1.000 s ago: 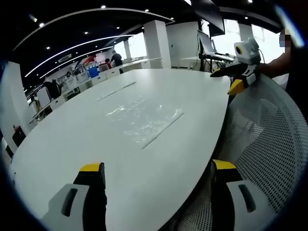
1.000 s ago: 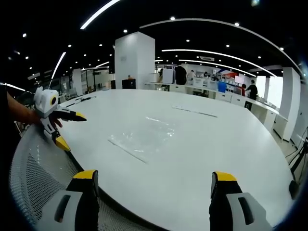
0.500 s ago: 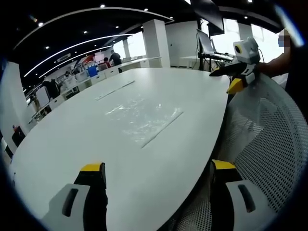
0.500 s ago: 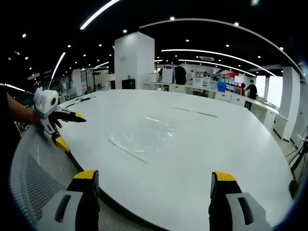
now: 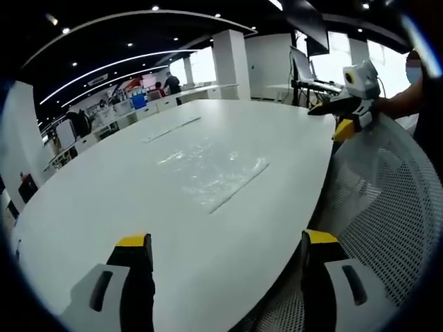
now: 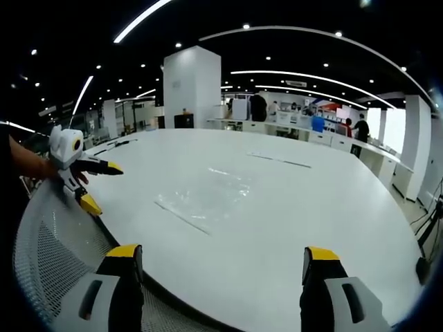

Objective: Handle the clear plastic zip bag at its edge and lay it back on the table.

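— Little has been moved since the earlier pictures: in the left gripper view the whole scene is shifted slightly, so the camera was tilted, while the zip bag (image 5: 211, 171) is found lying as before. What is seen there of the surface?

— A broad white table (image 5: 104, 207) with a rounded edge is shown, smooth and faintly glossy. The clear, crinkled bag is laid flat near its middle, its straight zip edge turned toward the mesh chair back (image 5: 387, 207), which is pale and perforated. The left gripper (image 5: 225, 243) is held released, its yellow-tipped jaws wide apart above the near table edge, well short of the bag. The right gripper (image 5: 339, 119) is seen at the far right, by the table edge, held by a hand. A white pillar (image 5: 230, 57), curved ceiling light strips and distant desks with people are made out behind. No writing can be read.

— And the right gripper view?

— The same table (image 6: 332, 207) is shown, with the bag (image 6: 208, 196) flat at its middle. The right gripper (image 6: 220, 263) is spread, nothing between its jaws. The left gripper (image 6: 91, 185) is seen at the left, jaws parted, by the table rim. A square pillar (image 6: 193, 88) is seen behind; no labels are legible.
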The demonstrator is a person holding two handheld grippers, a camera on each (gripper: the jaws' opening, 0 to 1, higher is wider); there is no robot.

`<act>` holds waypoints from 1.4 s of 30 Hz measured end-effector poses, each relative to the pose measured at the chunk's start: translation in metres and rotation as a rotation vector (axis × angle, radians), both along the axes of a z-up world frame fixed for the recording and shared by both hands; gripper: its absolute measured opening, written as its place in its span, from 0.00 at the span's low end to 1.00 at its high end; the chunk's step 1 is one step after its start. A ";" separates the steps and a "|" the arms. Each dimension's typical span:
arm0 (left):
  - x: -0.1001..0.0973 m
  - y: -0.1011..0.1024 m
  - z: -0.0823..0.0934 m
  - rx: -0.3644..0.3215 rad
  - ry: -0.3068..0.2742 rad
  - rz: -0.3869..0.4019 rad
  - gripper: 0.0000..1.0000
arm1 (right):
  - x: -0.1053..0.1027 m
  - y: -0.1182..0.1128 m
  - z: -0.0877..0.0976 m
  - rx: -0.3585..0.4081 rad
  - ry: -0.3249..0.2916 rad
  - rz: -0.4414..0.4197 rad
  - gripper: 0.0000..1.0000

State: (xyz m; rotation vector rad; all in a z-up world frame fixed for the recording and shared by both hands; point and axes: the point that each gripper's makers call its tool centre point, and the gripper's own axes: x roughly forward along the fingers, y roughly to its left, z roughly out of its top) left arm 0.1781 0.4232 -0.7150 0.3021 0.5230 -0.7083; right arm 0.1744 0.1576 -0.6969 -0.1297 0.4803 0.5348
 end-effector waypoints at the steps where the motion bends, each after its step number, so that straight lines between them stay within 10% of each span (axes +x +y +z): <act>1: 0.001 0.001 0.000 0.005 -0.004 0.002 0.88 | 0.000 0.000 0.000 0.000 -0.001 0.000 0.97; 42: 0.040 -0.007 -0.003 0.372 -0.088 -0.415 0.85 | 0.000 -0.001 -0.001 -0.017 0.002 -0.004 0.94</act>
